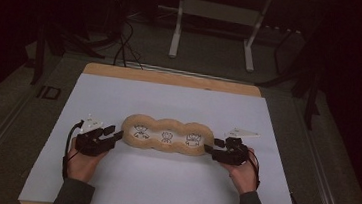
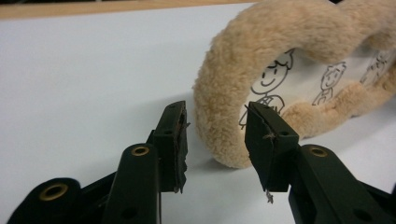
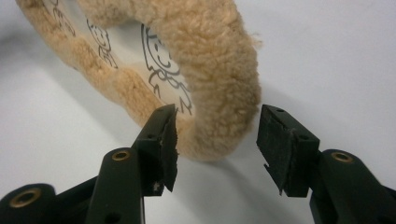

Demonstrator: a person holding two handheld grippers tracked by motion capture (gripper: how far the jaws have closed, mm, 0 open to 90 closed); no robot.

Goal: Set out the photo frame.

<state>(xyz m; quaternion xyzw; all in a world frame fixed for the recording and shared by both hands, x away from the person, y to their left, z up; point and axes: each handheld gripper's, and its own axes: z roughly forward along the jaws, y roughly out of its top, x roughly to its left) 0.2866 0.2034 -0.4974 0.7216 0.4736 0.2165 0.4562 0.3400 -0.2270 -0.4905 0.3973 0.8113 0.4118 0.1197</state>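
Observation:
A tan plush frame [image 1: 167, 136] of three joined rings, each with a cartoon figure drawn inside, lies flat on the white sheet. My left gripper [image 1: 118, 135] is at its left end. In the left gripper view the jaws [image 2: 215, 112] stand open astride the plush rim [image 2: 224, 93], one outside and one over the inner panel, with a gap beside the outer pad. My right gripper [image 1: 208, 148] is at the right end. There too the jaws [image 3: 217, 114] are open around the rim [image 3: 219, 70], the outer pad clear of the plush.
The white sheet [image 1: 160, 190] covers a wooden tabletop whose far edge [image 1: 171, 78] shows beyond it. Behind the table stand a white-legged frame [image 1: 175, 31] and cables [image 1: 123, 51] on a dark floor. A person's hands and sleeves come in at the bottom.

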